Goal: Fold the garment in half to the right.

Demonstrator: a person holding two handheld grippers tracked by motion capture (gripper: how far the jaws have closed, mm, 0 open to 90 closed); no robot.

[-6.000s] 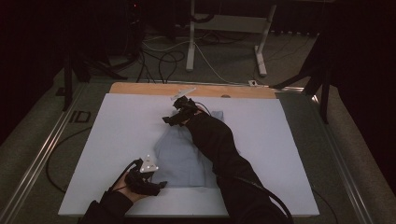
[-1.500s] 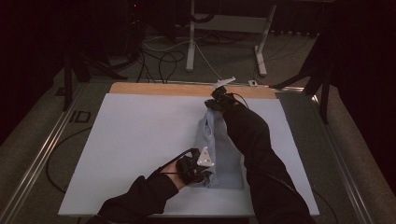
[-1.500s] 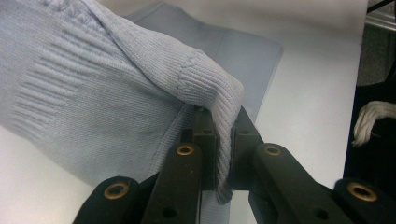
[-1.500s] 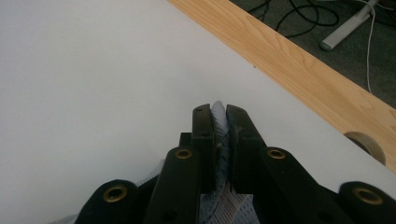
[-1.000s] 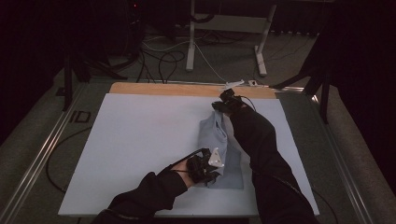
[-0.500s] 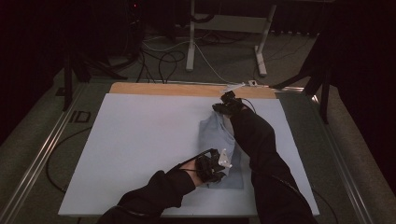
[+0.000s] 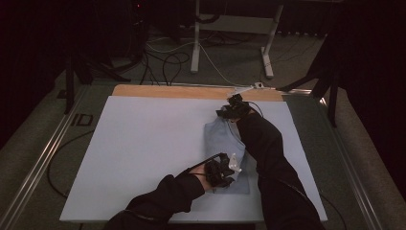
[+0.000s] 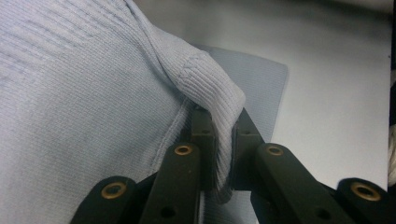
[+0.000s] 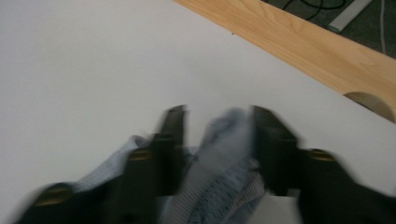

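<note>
A light blue knit garment (image 7: pixel 224 140) lies folded into a narrow strip on the right half of the white board (image 7: pixel 143 143). My left gripper (image 7: pixel 229 171) is at the garment's near end. In the left gripper view its jaws (image 8: pixel 219 119) are shut on a thick ribbed fold of the garment (image 8: pixel 84 93). My right gripper (image 7: pixel 226 114) is at the garment's far end. Its jaws (image 9: pixel 217 116) have just been opening and stand apart, with a bunch of the cloth (image 9: pixel 224 144) loose between them.
A wooden strip (image 7: pixel 167 91) runs along the board's far edge and shows close behind the right gripper (image 9: pixel 299 46). Metal rails flank the table. Beyond the table are cables and the legs of a stand (image 7: pixel 196 43) on the floor. The board's left half (image 7: pixel 124 158) is bare.
The left gripper has carried the garment's near edge rightward, so the cloth is folded into a narrow strip. Over the last second that hand slid slightly right and lower. The right hand stayed put.
</note>
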